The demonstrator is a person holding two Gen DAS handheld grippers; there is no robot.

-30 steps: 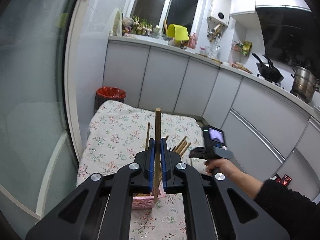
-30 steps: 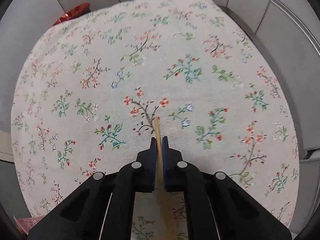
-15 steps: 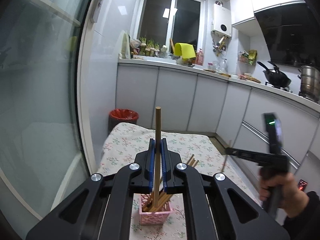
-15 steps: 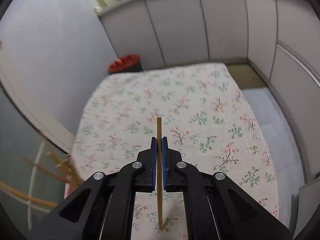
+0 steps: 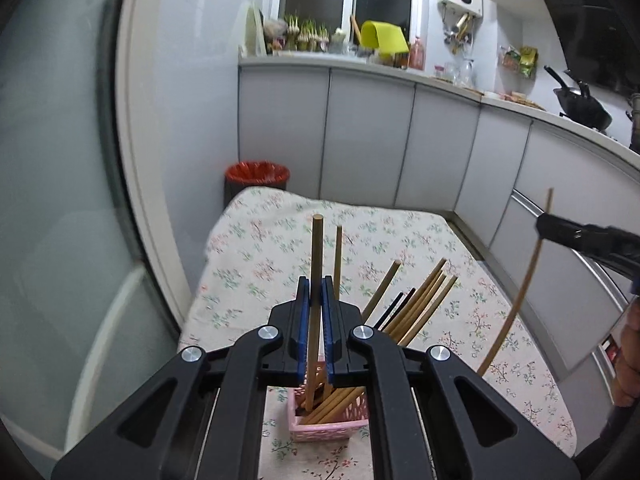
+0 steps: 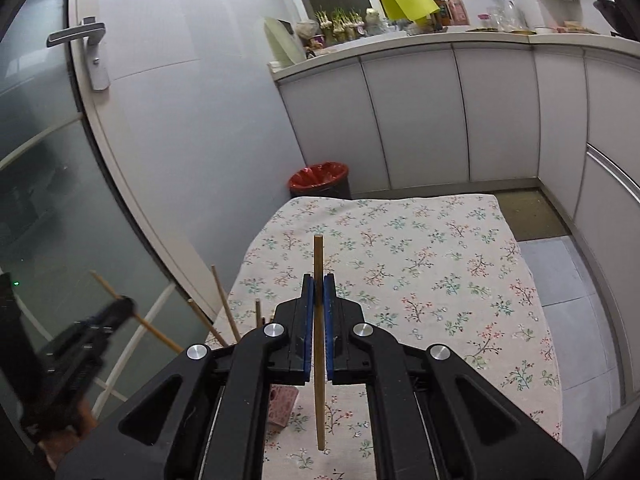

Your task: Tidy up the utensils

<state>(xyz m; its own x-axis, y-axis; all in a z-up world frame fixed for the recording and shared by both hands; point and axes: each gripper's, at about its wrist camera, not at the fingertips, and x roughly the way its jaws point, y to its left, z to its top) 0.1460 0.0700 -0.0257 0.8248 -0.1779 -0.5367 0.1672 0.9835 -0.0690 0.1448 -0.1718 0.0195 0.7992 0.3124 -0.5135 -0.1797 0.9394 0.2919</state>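
My left gripper point(image 5: 315, 312) is shut on a wooden chopstick point(image 5: 315, 256) held upright, its lower end inside the pink basket point(image 5: 328, 426) on the floral tablecloth point(image 5: 276, 264). Several wooden chopsticks point(image 5: 420, 304) and a dark one lean in the basket. My right gripper point(image 6: 319, 312) is shut on another wooden chopstick point(image 6: 319, 256), upright above the cloth; it also shows at the right edge of the left wrist view point(image 5: 520, 292). A corner of the basket point(image 6: 282, 404) shows below the right gripper.
A red-lined bin point(image 5: 257, 174) stands beyond the table's far end. White cabinets point(image 5: 400, 136) and a cluttered counter run behind and to the right. A glass door point(image 6: 92, 160) with a handle is on the left.
The left gripper has lowered its chopstick into the basket. The right gripper has lifted its chopstick off the cloth, turned it upright and brought it nearer the basket.
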